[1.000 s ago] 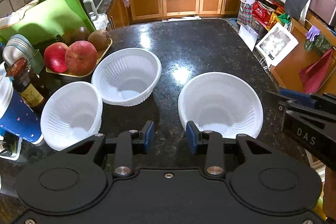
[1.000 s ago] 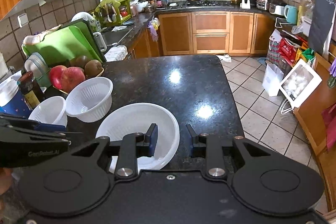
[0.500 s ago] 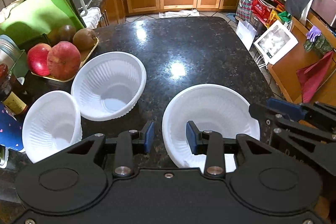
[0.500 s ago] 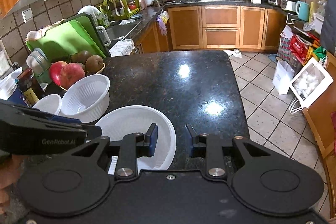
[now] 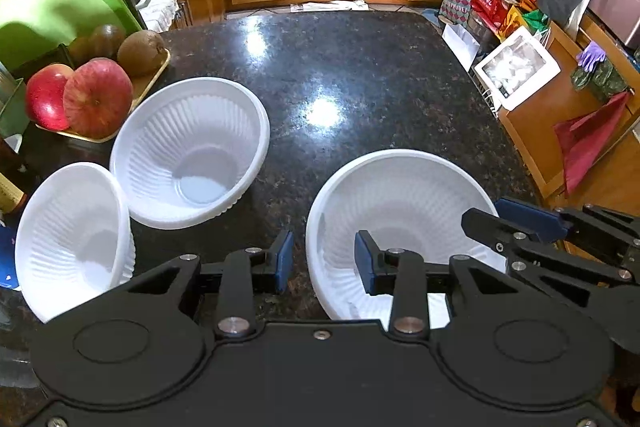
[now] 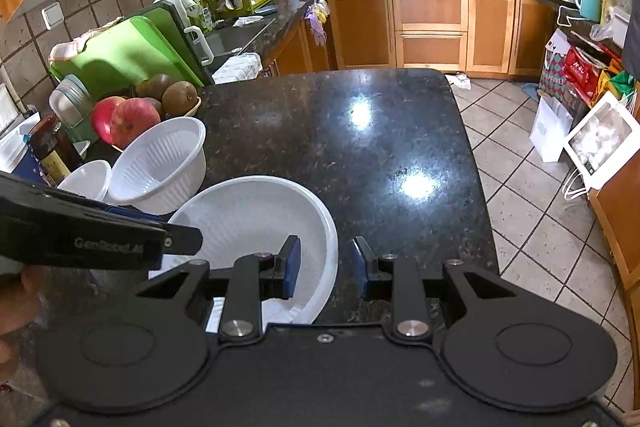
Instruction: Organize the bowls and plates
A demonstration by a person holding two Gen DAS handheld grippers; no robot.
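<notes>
Three white ribbed bowls stand on the dark granite counter (image 5: 360, 75). The large shallow bowl (image 5: 404, 203) sits nearest; my left gripper (image 5: 323, 261) is open with its jaws straddling that bowl's left rim. My right gripper (image 6: 325, 265) is open with its jaws straddling the same bowl's (image 6: 256, 215) right rim. The medium bowl (image 5: 192, 151) and the small bowl (image 5: 72, 239) stand to the left; they also show in the right wrist view, medium (image 6: 160, 163) and small (image 6: 86, 179).
A tray of apples and kiwis (image 5: 92, 95) stands behind the bowls at the left, by a green cutting board (image 5: 52, 11) and a sauce bottle (image 6: 52, 147). The counter's right edge (image 6: 472, 155) drops to the tiled floor.
Both grippers have moved in on the large bowl, which now sits closer in each view; each gripper's jaws now straddle a rim. The bowls have not moved on the counter.
</notes>
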